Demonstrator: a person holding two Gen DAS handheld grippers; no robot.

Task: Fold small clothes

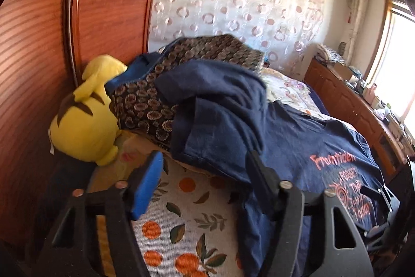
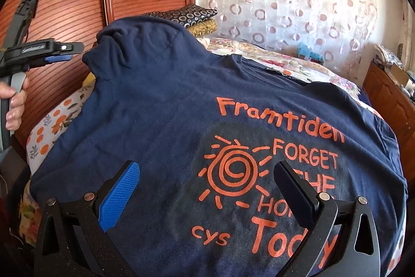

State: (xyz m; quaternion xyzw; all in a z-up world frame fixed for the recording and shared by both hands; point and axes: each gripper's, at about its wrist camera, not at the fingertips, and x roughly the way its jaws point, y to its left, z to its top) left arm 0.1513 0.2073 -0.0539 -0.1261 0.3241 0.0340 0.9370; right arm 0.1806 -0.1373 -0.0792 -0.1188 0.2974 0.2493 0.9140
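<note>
A navy T-shirt (image 2: pixel 160 105) with orange print lies spread on the bed, its left sleeve side bunched up against the pillows. It also shows in the left wrist view (image 1: pixel 228 105). My right gripper (image 2: pixel 207 173) is open above the printed chest, holding nothing. My left gripper (image 1: pixel 205 162) is open and empty just short of the shirt's left side; its right finger overlaps the cloth. In the right wrist view the left gripper (image 2: pixel 67 51) is held in a hand at the far left, beside the bunched sleeve.
A yellow plush toy (image 1: pixel 85 118) lies against the wooden headboard (image 1: pixel 33 48). Patterned pillows (image 1: pixel 155 95) are piled behind the shirt. An orange-print sheet (image 1: pixel 181 214) covers the bed. A wooden cabinet (image 1: pixel 345 100) with clutter runs along the right.
</note>
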